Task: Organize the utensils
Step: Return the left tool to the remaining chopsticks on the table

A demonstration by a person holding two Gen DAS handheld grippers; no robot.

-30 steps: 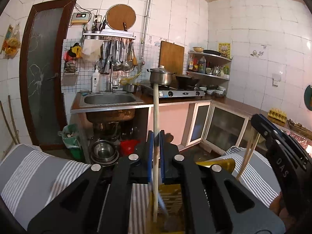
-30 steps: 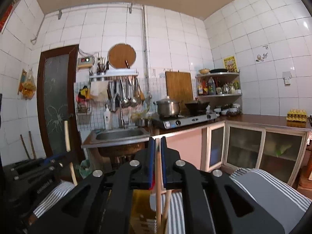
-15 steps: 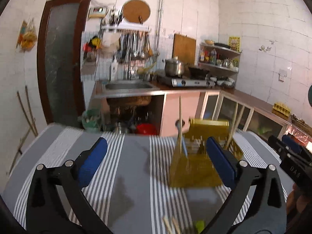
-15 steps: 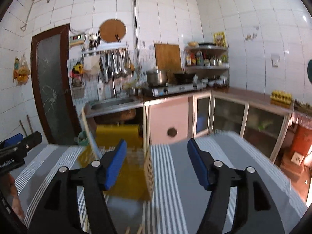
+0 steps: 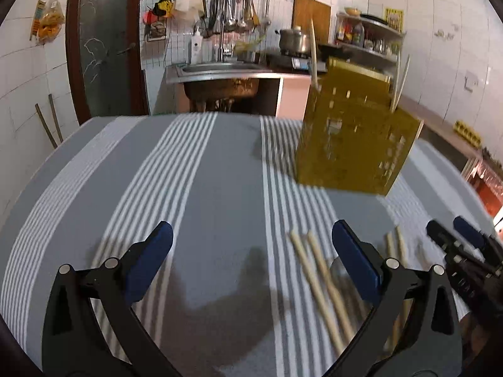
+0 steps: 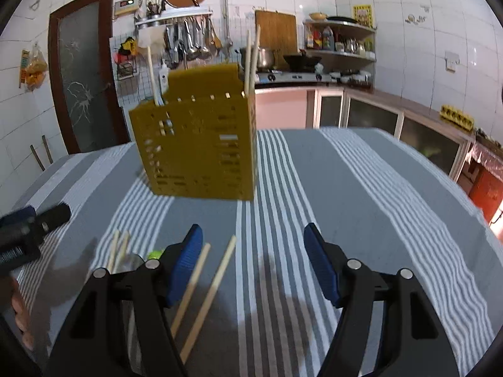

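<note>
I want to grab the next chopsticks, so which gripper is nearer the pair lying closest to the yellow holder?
Right. The right gripper has that pair by its left finger; the left gripper sits farther left.

The right gripper (image 6: 253, 262) hangs at lower centre, blue fingers (image 6: 185, 259) wide apart — nothing between them. Two chopsticks (image 6: 207, 292) lie on the striped worktop (image 6: 361, 188) beside its left finger; the yellow holder (image 6: 196, 146) stands above, sticks upright inside.

Dim indoor light, motion blur, fisheye edge warp, soft shadows.
</note>
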